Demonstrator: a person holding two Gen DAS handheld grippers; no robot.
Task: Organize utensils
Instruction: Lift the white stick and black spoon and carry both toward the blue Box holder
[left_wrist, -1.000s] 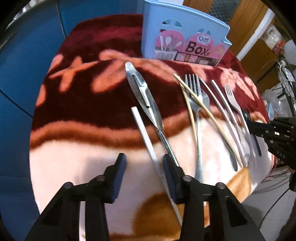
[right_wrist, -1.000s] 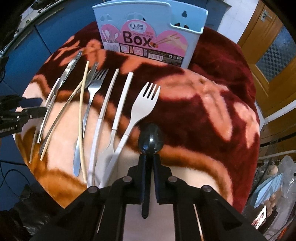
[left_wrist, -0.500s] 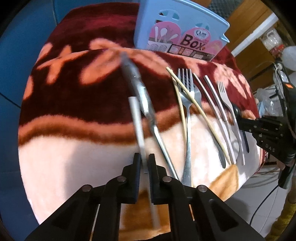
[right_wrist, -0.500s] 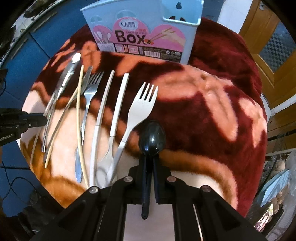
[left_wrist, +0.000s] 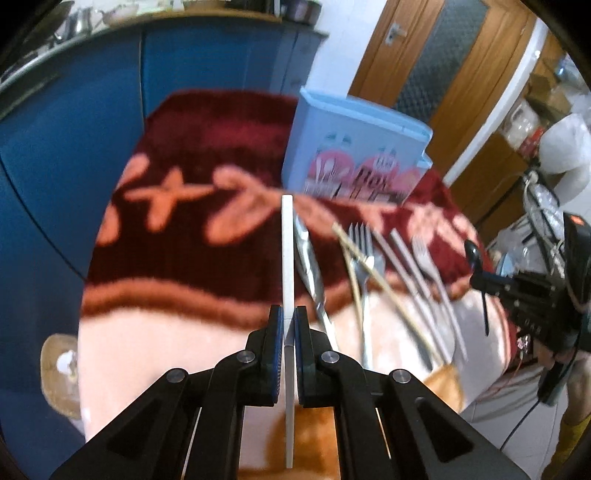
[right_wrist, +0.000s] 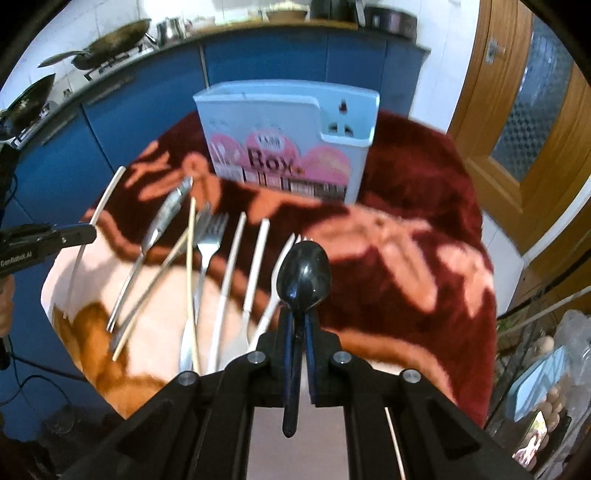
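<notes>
My left gripper is shut on a white stick, which is held clear of the red and peach blanket. My right gripper is shut on the handle of a black spoon, bowl pointing forward, also lifted. A pale blue utensil box stands upright at the far side of the blanket. Between the grippers lie a steel knife, wooden chopsticks, a steel fork, white handles and a white fork. In the right wrist view the left gripper shows at far left.
Blue cabinets run behind the blanket-covered table, with woks on the counter above. A wooden door is at the right. Cables and bags crowd the floor beyond the table's right edge.
The left gripper closed on the white stick and raised it off the blanket. The right gripper lifted with the black spoon. Both views tilted upward toward the box.
</notes>
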